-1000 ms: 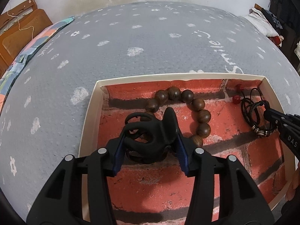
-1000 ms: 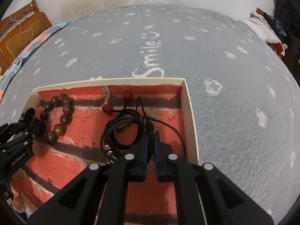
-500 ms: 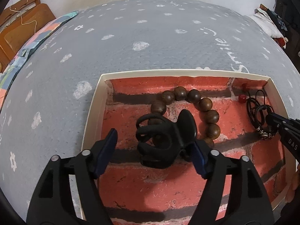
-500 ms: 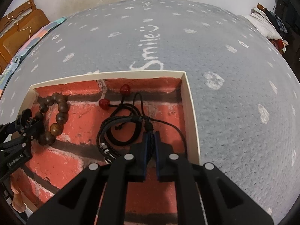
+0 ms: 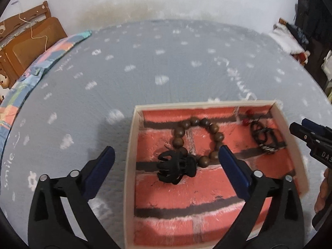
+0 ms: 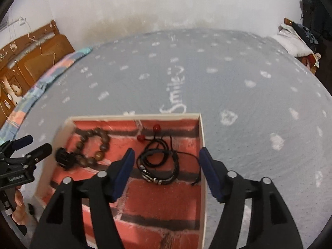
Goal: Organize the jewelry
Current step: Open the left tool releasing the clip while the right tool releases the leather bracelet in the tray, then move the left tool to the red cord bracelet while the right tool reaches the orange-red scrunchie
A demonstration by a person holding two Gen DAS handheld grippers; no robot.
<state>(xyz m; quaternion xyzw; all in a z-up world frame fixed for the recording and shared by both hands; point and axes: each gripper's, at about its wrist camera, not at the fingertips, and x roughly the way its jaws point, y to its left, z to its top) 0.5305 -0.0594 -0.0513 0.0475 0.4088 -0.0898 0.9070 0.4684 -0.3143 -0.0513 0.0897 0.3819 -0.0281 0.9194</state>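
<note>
Left gripper (image 5: pixel 166 155) jaws opening wide, gripping nothing; hair claw (image 5: pixel 176 167) lying in tray (image 5: pixel 129 155), touching bead bracelet (image 5: pixel 196 139) at 1 o'clock. Right gripper (image 6: pixel 167 159) opening, empty, above cord bracelet (image 6: pixel 159 162).

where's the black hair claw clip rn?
Left wrist view: the black claw clip lies in the brick-lined box, on its left side, against the wooden bead bracelet, untouched between the opening left gripper fingers.

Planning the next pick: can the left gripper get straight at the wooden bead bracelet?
Probably not cleanly. The left gripper, jaws opening and empty, faces the black hair claw clip, which lies on the near part of the wooden bead bracelet in the box. The far beads look clear.
</note>
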